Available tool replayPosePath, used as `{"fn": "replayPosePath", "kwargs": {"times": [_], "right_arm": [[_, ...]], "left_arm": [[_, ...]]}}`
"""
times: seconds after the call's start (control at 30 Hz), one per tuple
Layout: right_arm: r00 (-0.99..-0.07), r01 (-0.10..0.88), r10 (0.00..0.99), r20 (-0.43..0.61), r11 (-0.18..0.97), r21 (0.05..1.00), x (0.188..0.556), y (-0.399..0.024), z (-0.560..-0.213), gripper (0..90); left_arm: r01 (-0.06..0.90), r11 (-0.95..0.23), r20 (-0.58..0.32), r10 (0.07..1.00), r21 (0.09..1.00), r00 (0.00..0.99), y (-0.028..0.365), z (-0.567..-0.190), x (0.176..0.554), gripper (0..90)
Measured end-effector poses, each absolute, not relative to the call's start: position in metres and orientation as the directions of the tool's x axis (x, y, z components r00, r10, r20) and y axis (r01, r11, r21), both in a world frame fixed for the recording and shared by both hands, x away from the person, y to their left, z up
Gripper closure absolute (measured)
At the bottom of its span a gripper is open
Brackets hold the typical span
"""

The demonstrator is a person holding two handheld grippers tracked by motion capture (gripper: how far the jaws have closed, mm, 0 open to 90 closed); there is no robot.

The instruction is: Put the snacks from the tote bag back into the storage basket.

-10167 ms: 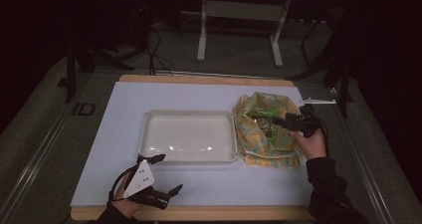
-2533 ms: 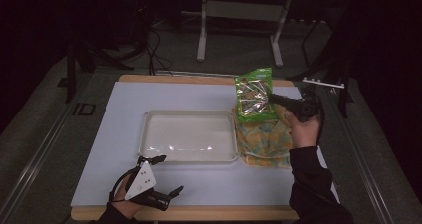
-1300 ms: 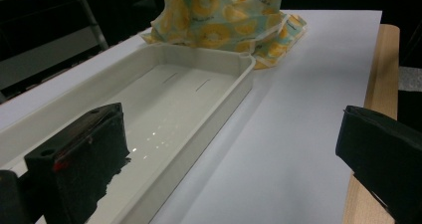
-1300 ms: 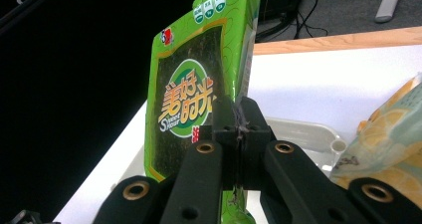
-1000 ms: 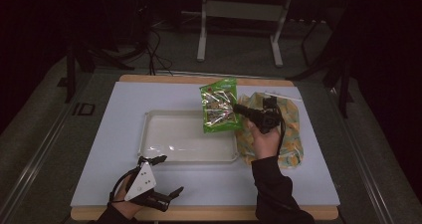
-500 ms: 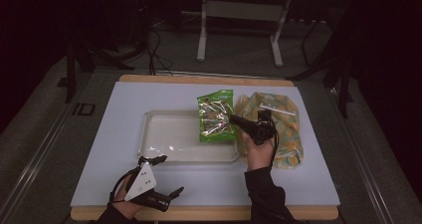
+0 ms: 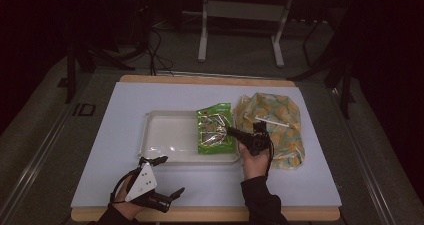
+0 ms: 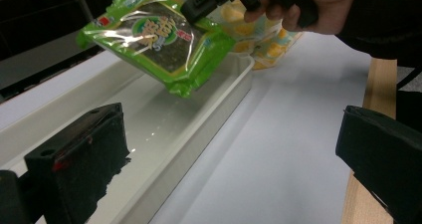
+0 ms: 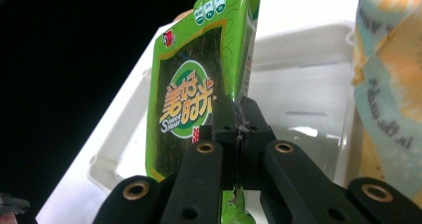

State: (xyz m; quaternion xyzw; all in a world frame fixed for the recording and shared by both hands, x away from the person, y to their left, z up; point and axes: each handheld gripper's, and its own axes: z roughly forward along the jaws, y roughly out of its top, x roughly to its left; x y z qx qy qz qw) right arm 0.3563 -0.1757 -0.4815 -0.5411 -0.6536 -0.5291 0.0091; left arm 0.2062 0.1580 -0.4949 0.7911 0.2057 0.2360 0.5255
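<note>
High view: a white sheet covers a wooden table; on it lies a shallow white tray. The right gripper, held in the right hand, has its jaws closed on one edge of a green seaweed snack packet. The packet hangs tilted over the tray's right-hand end. Whether its low corner touches the tray floor cannot be told.

Just right of the tray lies a yellow-and-white patterned bag, touching or nearly touching the tray's right wall. The right hand and its cable pass over the bag's left part and hide it there.

The left gripper rests near the table's front edge, well apart from the tray's front wall, jaws spread with nothing between them.

Left gripper view: the two black jaws stand wide; the tray runs away between them, with the packet tilted above its far end, gripped at its upper edge by the right gripper.

Right gripper view: the jaws meet on the packet, which blocks much of the tray behind; the patterned bag lies at the right.
</note>
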Motion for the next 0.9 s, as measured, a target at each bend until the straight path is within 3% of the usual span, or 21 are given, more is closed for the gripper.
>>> {"fn": "replayPosePath", "kwargs": {"times": [0.9], "right_arm": [[-0.372, 0.762, 0.734, 0.568, -0.107, 0.638, 0.346, -0.167, -0.518, 88.6]], "left_arm": [[0.079, -0.364, 0.156, 0.574, 0.928, 0.804, 0.158, -0.495, 0.207, 0.3]]}}
